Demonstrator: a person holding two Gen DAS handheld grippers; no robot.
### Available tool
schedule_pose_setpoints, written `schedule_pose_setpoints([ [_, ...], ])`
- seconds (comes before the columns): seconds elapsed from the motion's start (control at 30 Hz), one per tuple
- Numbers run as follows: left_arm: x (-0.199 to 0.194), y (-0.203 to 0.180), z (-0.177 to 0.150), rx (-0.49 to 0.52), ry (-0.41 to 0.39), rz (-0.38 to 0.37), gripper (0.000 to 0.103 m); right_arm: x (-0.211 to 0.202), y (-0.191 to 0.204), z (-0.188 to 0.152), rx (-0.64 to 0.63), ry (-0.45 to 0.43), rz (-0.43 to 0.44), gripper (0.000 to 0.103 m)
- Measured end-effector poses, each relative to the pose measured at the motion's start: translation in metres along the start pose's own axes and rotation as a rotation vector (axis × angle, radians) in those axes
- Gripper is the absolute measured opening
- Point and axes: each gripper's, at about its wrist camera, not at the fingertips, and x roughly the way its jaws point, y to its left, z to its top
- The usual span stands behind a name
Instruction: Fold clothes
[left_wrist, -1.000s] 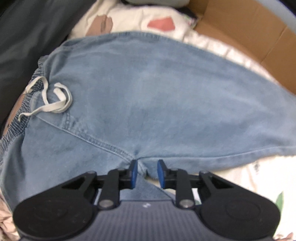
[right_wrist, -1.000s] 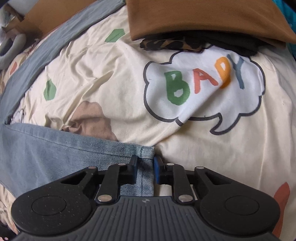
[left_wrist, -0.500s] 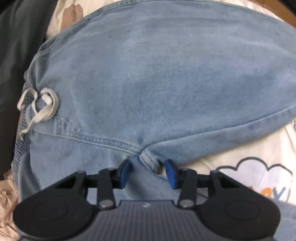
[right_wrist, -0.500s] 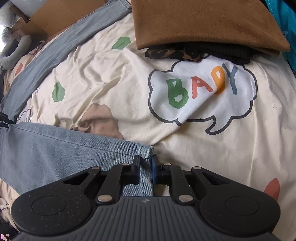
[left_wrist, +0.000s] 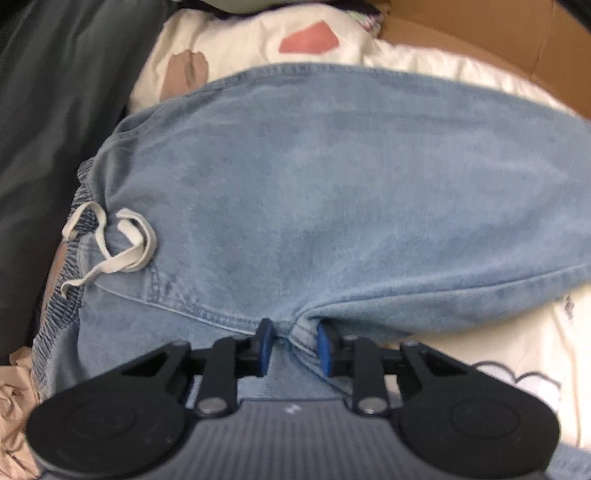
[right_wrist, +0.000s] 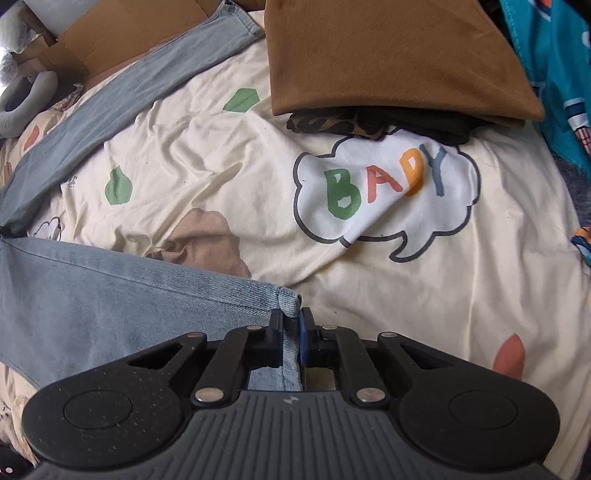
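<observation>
Light blue jeans (left_wrist: 332, 203) lie spread on a cream printed bedsheet (right_wrist: 369, 295), their white drawstring (left_wrist: 110, 243) at the waistband on the left. My left gripper (left_wrist: 295, 345) points down at the crotch. Its jaws are closing around the bunched crotch seam, with a small gap still showing at the left pad. In the right wrist view, my right gripper (right_wrist: 291, 332) is shut on the hem corner of one jeans leg (right_wrist: 110, 306), lifted a little off the sheet. The other leg (right_wrist: 110, 110) stretches away toward the far left.
A folded brown garment (right_wrist: 388, 55) lies on black and leopard-print cloth (right_wrist: 351, 123) at the far side. A teal garment (right_wrist: 554, 74) is at the right. Cardboard (left_wrist: 480, 44) borders the bed, and dark fabric (left_wrist: 55, 110) lies left of the jeans.
The left jaws widened around the crotch seam, then narrowed again, and the gripper shifted over the jeans. The right jaws closed tight on the hem and rose with it.
</observation>
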Motion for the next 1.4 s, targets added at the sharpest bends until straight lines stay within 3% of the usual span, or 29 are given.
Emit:
schedule_pose_setpoints([
  [0.2, 0.003, 0.004, -0.008, -0.041, -0.013, -0.055, 0.029, 0.001, -0.006, -0.006, 0.034, -0.009, -0.121, 0.0],
  [0.37, -0.003, -0.003, -0.017, 0.008, -0.009, -0.092, 0.023, 0.013, -0.027, -0.006, 0.103, 0.009, -0.062, 0.0],
  [0.7, -0.012, -0.024, -0.027, 0.055, 0.008, -0.195, 0.01, 0.026, -0.013, 0.005, 0.084, 0.01, 0.042, 0.003],
  [1.03, 0.034, -0.028, -0.051, 0.035, 0.086, -0.159, 0.005, 0.037, -0.013, 0.001, 0.102, 0.049, 0.069, 0.005],
  [1.07, 0.036, -0.028, -0.053, 0.024, 0.077, -0.159, 0.004, 0.04, -0.011, 0.001, 0.095, 0.054, 0.072, 0.007],
  [1.1, 0.038, -0.027, -0.053, 0.014, 0.063, -0.162, 0.004, 0.042, -0.008, 0.002, 0.084, 0.057, 0.073, 0.023],
  [1.17, 0.039, -0.027, -0.054, 0.0, 0.042, -0.164, 0.003, 0.045, -0.003, 0.002, 0.06, 0.058, 0.075, 0.045],
  [1.4, 0.039, -0.028, -0.052, 0.002, 0.024, -0.171, 0.003, 0.058, 0.007, 0.005, -0.008, 0.052, 0.04, 0.047],
])
